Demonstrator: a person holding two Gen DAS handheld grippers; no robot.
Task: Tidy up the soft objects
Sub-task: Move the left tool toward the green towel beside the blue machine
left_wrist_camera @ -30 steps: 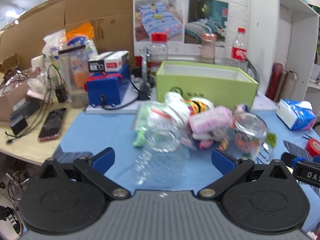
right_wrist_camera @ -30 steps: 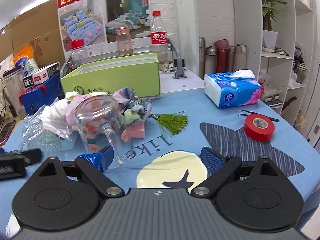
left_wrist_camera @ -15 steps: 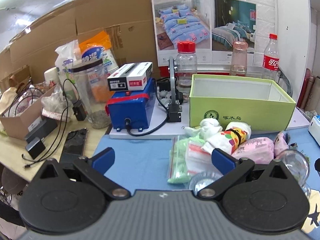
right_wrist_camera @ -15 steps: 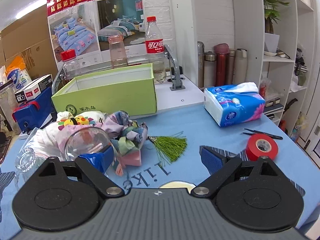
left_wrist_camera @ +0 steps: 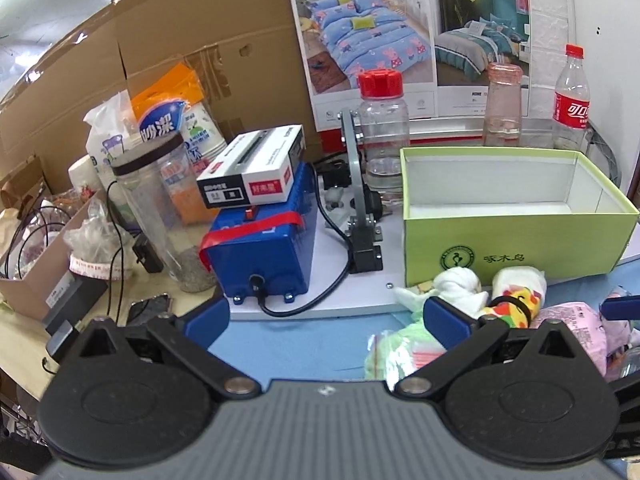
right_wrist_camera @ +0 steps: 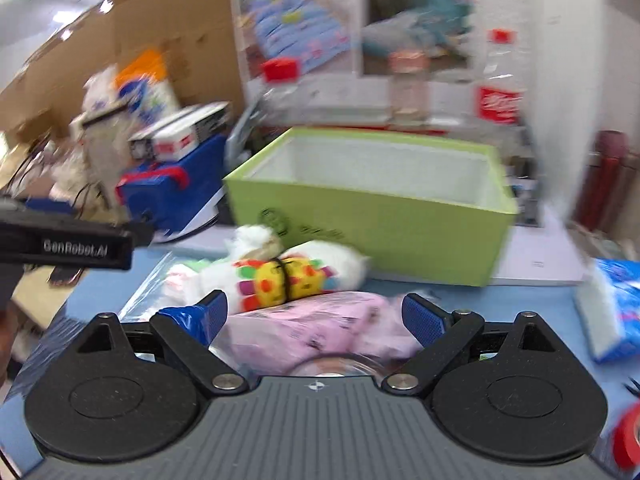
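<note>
A pink soft packet point(right_wrist_camera: 320, 330) lies on the blue bench just in front of the green box point(right_wrist_camera: 384, 220), with a white rolled bundle banded in bright colours point(right_wrist_camera: 288, 274) between them. The right gripper point(right_wrist_camera: 316, 314) straddles the packet, jaws open. The left gripper point(left_wrist_camera: 326, 314), jaws open and empty, hovers left of the box. Judgement: close centrally on the packet, clear of the glass jar point(right_wrist_camera: 332, 368) beneath.

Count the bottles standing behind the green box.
3. A red-lidded clear bottle stands behind the green box's left end, a pink-tinted bottle behind its middle, and a cola bottle toward its right. Others may be hidden out of frame.
</note>
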